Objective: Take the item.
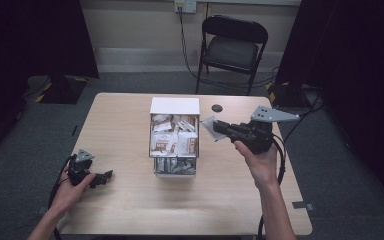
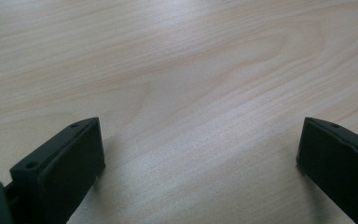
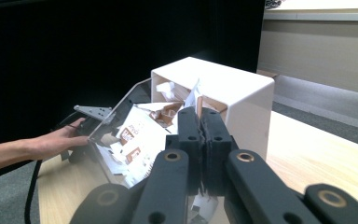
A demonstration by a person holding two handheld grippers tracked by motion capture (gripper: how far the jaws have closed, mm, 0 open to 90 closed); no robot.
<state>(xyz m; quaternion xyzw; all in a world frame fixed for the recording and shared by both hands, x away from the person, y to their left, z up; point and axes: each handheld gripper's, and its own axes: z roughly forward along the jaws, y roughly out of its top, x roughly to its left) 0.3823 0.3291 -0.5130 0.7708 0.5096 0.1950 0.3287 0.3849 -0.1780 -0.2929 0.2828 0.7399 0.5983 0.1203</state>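
A white box (image 1: 175,106) with a clear front bin (image 1: 176,169) stands mid-table, full of several white and brown packets (image 1: 172,141). Just right of the box, my right gripper (image 1: 218,127) is raised off the table and shut on a thin pale packet (image 1: 207,124). In the right gripper view the jaws (image 3: 200,115) press together on that packet (image 3: 197,93), seen edge-on, with the box (image 3: 233,88) right behind it. My left gripper (image 1: 108,176) rests low at the table's front left, pointing right. Its fingers (image 2: 63,163) stand wide open over bare wood.
A small dark round grommet (image 1: 217,108) sits in the table top (image 1: 130,125) behind the right gripper. A black folding chair (image 1: 234,47) stands beyond the far edge. Dark curtains hang on both sides. Cables trail off the table's right side.
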